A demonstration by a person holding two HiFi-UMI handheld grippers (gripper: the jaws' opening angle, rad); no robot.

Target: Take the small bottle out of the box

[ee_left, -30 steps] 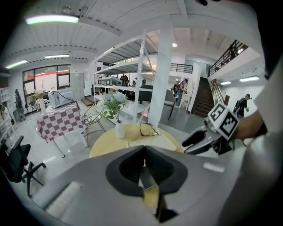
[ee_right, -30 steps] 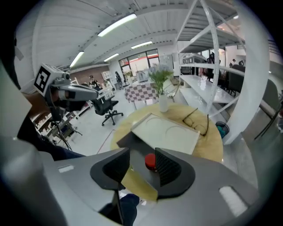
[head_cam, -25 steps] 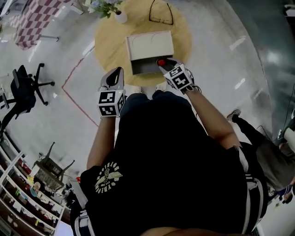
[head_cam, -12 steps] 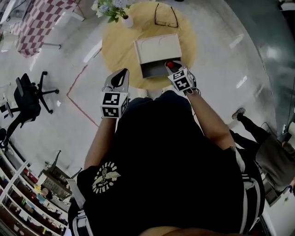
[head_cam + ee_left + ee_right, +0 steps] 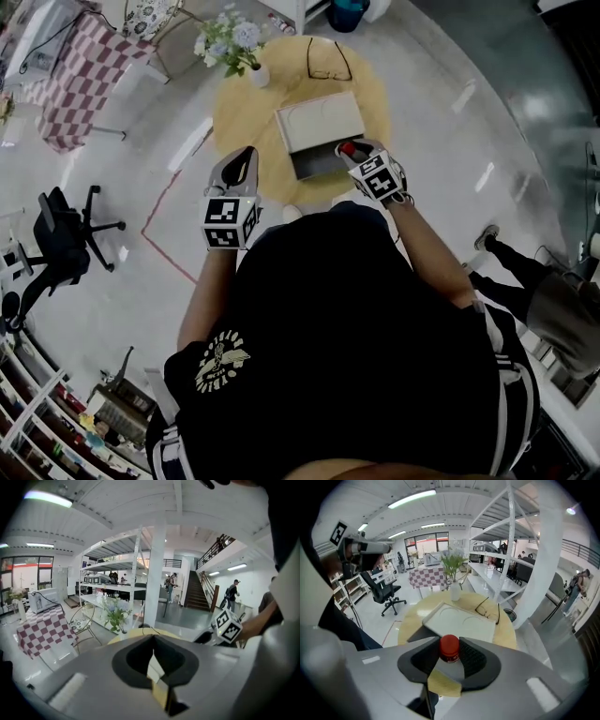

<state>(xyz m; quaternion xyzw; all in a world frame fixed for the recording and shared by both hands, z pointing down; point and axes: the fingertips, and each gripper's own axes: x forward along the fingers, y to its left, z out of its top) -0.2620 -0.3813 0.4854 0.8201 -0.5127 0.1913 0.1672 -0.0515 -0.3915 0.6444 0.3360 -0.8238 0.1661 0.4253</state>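
Observation:
A small bottle with a red cap [image 5: 449,648] sits between the pads of my right gripper [image 5: 450,656], whose jaws have just been closing onto it. From the head view the bottle [image 5: 348,148] hangs over the right end of the open drawer [image 5: 317,169] of a cream box [image 5: 319,120], with the right gripper [image 5: 354,153] shut on it. My left gripper [image 5: 240,157] is shut and empty, held above the table's near-left edge, apart from the box. In the left gripper view its jaws [image 5: 153,641] meet at the tips.
The box stands on a round wooden table [image 5: 246,117]. A vase of flowers [image 5: 234,47] and a pair of glasses [image 5: 326,58] lie at the table's far side. An office chair [image 5: 66,234] stands at the left, and a person [image 5: 525,281] at the right.
The right gripper's jaws closed on the bottle at the drawer's right end and lifted it a little. The left gripper rose as well.

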